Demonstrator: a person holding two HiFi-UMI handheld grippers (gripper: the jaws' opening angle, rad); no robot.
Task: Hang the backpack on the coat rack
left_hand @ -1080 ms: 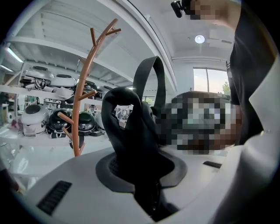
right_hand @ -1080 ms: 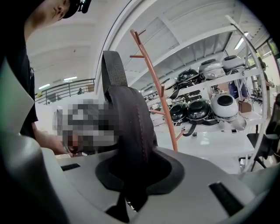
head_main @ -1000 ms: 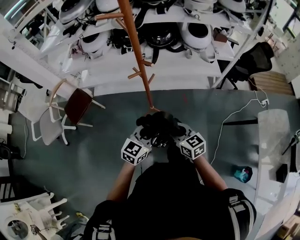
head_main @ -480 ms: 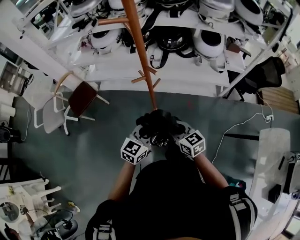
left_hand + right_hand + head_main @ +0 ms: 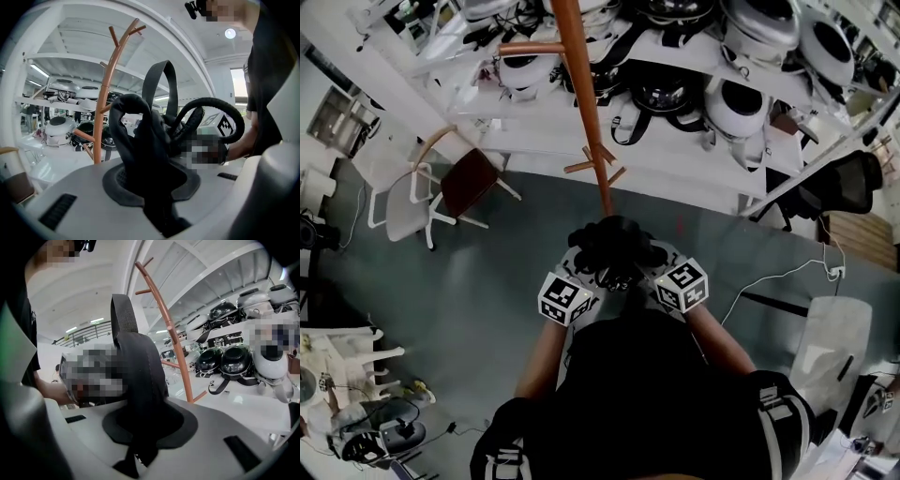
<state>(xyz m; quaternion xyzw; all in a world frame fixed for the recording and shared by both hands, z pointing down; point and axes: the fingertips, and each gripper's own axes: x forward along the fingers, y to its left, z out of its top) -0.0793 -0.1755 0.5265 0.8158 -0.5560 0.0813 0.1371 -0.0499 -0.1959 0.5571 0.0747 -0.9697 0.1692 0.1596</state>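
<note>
A black backpack (image 5: 614, 248) hangs bunched between my two grippers, in front of my chest. My left gripper (image 5: 586, 270) is shut on a fold of its fabric (image 5: 145, 140), which fills the gap between the jaws, and strap loops arch above it. My right gripper (image 5: 643, 266) is shut on another fold with an upright strap (image 5: 138, 376). The orange-brown wooden coat rack (image 5: 586, 103) rises just beyond the backpack, its pegs branching off the pole. It stands behind the bag in the left gripper view (image 5: 101, 117) and in the right gripper view (image 5: 176, 348). Its foot is hidden by the backpack.
White shelving (image 5: 675, 150) loaded with white and black helmets runs behind the rack. A brown-seated chair (image 5: 469, 183) stands at the left, a black office chair (image 5: 853, 183) at the right. A white cable (image 5: 769, 277) trails over the grey floor.
Both grippers have carried the backpack forward towards the rack and shelving, and the view has swung round. The grips look unchanged.
</note>
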